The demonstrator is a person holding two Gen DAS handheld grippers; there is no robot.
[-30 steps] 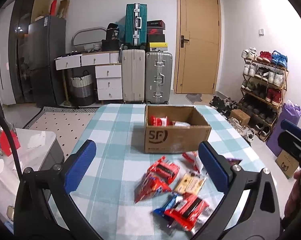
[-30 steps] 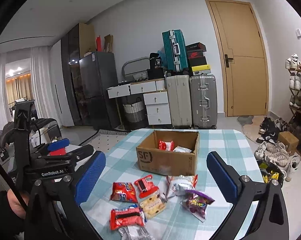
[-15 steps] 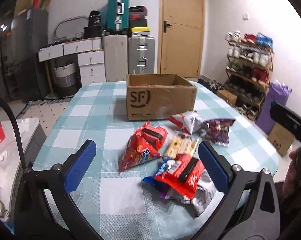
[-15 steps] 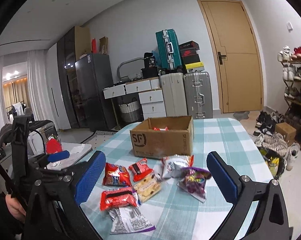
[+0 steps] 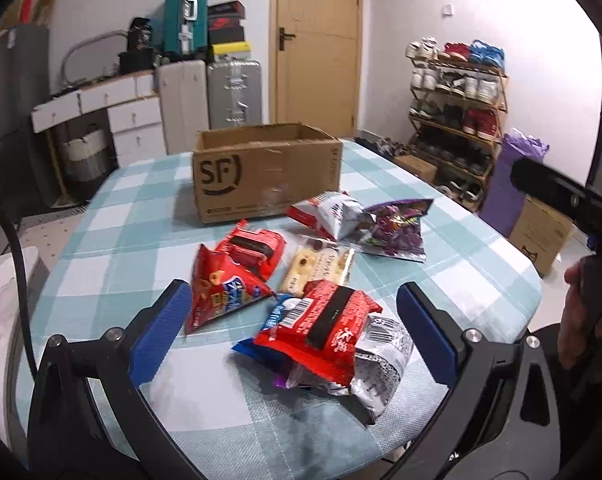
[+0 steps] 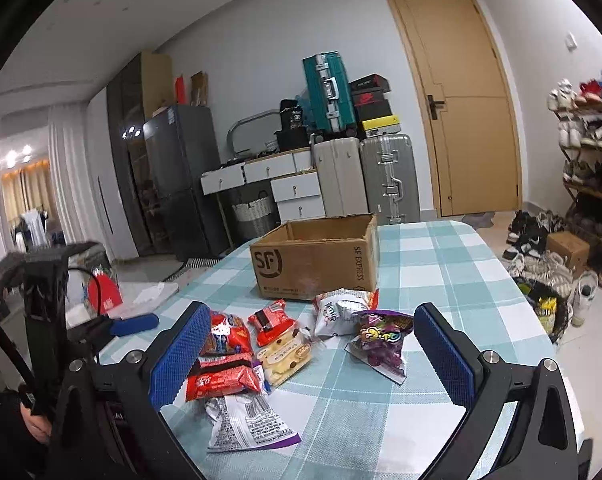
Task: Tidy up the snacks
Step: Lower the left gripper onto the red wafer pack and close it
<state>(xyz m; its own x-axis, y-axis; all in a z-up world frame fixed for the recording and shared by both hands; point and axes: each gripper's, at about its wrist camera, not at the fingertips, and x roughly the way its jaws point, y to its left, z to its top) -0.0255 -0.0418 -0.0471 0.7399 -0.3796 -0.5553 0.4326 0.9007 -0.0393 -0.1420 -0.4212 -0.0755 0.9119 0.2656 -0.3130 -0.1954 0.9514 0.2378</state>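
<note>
Clearly I am only beginning: my left claw (image 5: pixel 293 316) and right claw (image 6: pixel 311 354) are hanging spread and empty, while seven loose foil snack packets (image 5: pixel 313 324) are lying at six o'clock of the brown cardboard box (image 5: pixel 267 176).

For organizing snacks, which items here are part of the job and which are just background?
Job: snack packets scattered on the checked table; SF cardboard box; left gripper and right gripper, both open.
Background: suitcases, shoe rack, door, fridge.
</note>
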